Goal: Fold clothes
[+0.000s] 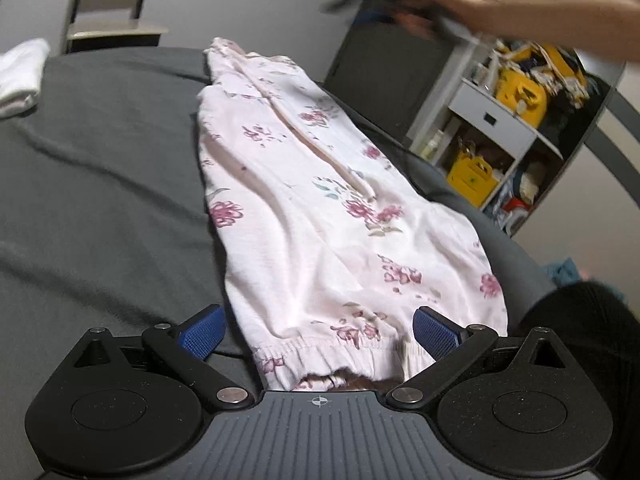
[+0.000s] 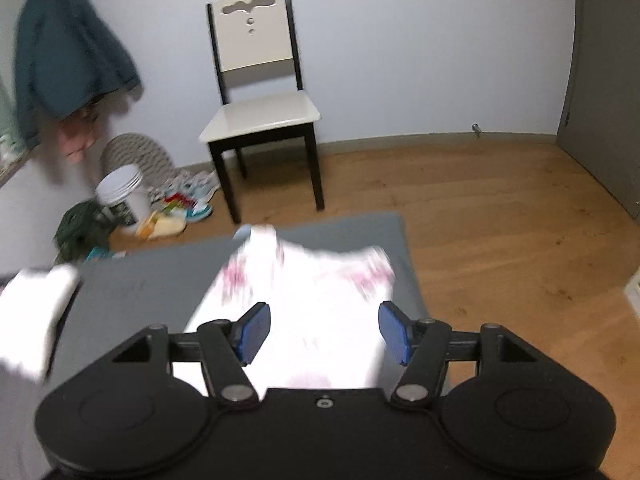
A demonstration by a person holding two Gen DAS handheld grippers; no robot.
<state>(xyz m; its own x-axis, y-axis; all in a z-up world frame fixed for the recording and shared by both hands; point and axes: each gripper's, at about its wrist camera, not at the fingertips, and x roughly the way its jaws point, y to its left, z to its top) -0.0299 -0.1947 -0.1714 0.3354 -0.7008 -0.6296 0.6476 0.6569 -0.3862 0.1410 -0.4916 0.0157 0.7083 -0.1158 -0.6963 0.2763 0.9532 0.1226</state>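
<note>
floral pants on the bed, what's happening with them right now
A person is folding clothes with a handheld gripper in each hand. The pale pink floral pyjama pants lie lengthwise on the grey bed cover, legs together. The left gripper is open, straddling the elastic cuff end without clamping it. The right gripper is also open above the far end of the pants, blurred with motion. A folded white garment sits off to the side.

The floral trousers [image 1: 320, 200] lie on the bed [image 1: 100, 180], folded white cloth [image 1: 22, 76] to their left.
</note>
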